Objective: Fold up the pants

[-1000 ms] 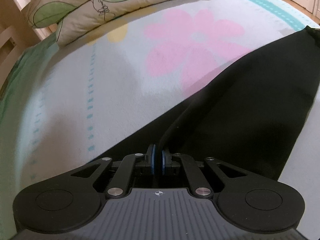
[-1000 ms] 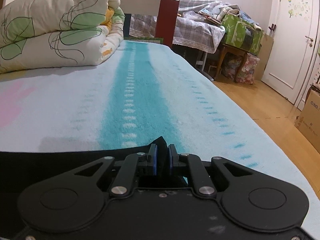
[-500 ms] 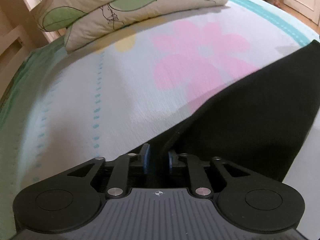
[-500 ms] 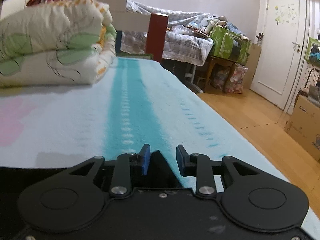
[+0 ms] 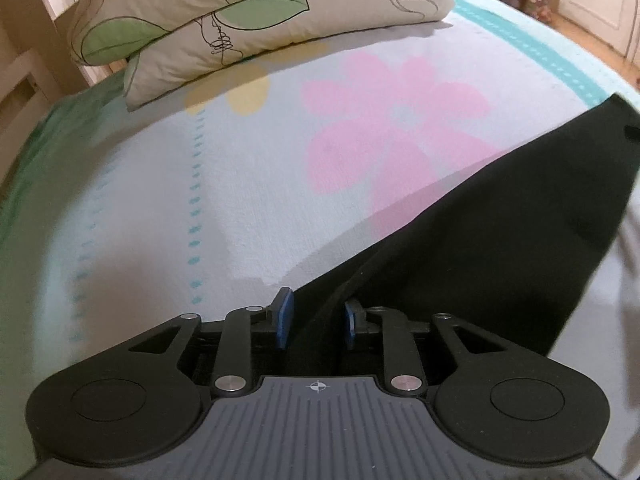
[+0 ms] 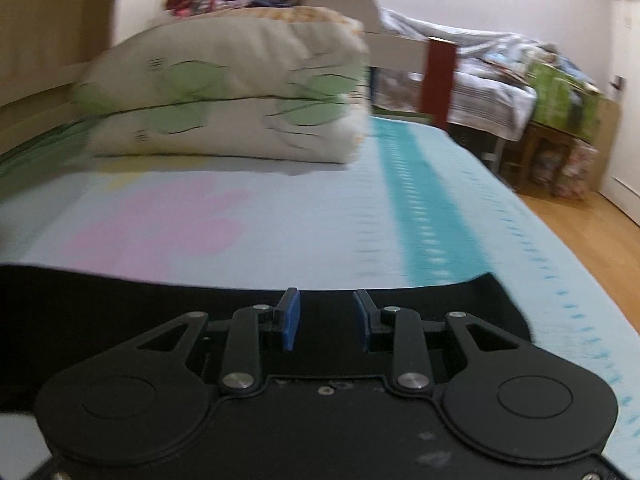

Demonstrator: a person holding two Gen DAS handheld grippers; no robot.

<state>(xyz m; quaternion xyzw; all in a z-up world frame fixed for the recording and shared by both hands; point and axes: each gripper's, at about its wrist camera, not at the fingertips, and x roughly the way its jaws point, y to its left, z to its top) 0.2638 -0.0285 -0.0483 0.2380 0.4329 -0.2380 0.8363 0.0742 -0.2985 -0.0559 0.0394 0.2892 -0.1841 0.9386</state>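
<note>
The black pants (image 5: 500,232) lie flat on the bed, stretching from my left gripper toward the right edge. My left gripper (image 5: 316,320) is open; a raised fold of the fabric stands between its blue pads without being pinched. In the right wrist view the pants (image 6: 120,308) form a dark band across the near bed. My right gripper (image 6: 326,318) is open just above that band, with the cloth's end corner (image 6: 492,296) to its right.
A folded quilt with green leaves (image 5: 248,20) sits at the head of the bed; it also shows in the right wrist view (image 6: 232,100). The sheet has a pink flower (image 5: 392,120) and a teal stripe (image 6: 428,208). Wooden floor (image 6: 580,232) lies to the right.
Both grippers were shut on the pants a second ago and have opened, letting the fabric go. The right gripper has swung left, bringing the quilt into its view.
</note>
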